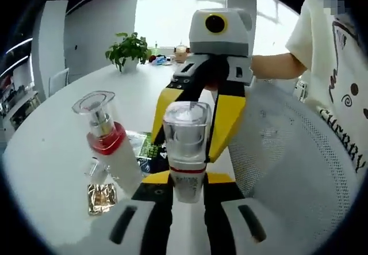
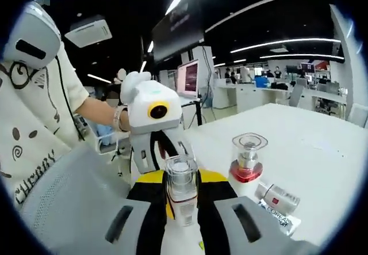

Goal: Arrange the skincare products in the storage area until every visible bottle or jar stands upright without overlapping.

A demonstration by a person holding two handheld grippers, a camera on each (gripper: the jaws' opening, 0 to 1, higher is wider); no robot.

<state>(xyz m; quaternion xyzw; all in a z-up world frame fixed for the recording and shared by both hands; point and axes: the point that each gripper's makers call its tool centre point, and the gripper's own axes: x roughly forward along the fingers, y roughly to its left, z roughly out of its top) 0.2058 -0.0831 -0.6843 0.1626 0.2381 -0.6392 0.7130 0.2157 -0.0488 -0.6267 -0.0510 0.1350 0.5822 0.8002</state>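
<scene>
A clear-capped bottle (image 1: 187, 151) with a red band and a white body stands upright between the jaws of both grippers. My left gripper (image 1: 188, 209) is shut on its lower body. My right gripper (image 1: 185, 148) faces it, yellow fingers (image 1: 225, 122) flanking the cap. In the right gripper view the same bottle (image 2: 181, 194) sits between my right gripper's (image 2: 183, 223) jaws, with the left gripper (image 2: 154, 122) behind it. A red-collared pump bottle (image 1: 109, 140) (image 2: 247, 163) stands on the white table (image 2: 322, 145). A small bottle (image 2: 277, 200) lies on its side beside it.
A foil sachet (image 1: 102, 197) and a printed leaflet (image 1: 144, 145) lie on the table. A potted plant (image 1: 127, 50) stands at the far end. A white mesh surface (image 1: 299, 151) (image 2: 57, 197) sits beside the person in a white T-shirt (image 1: 339, 88).
</scene>
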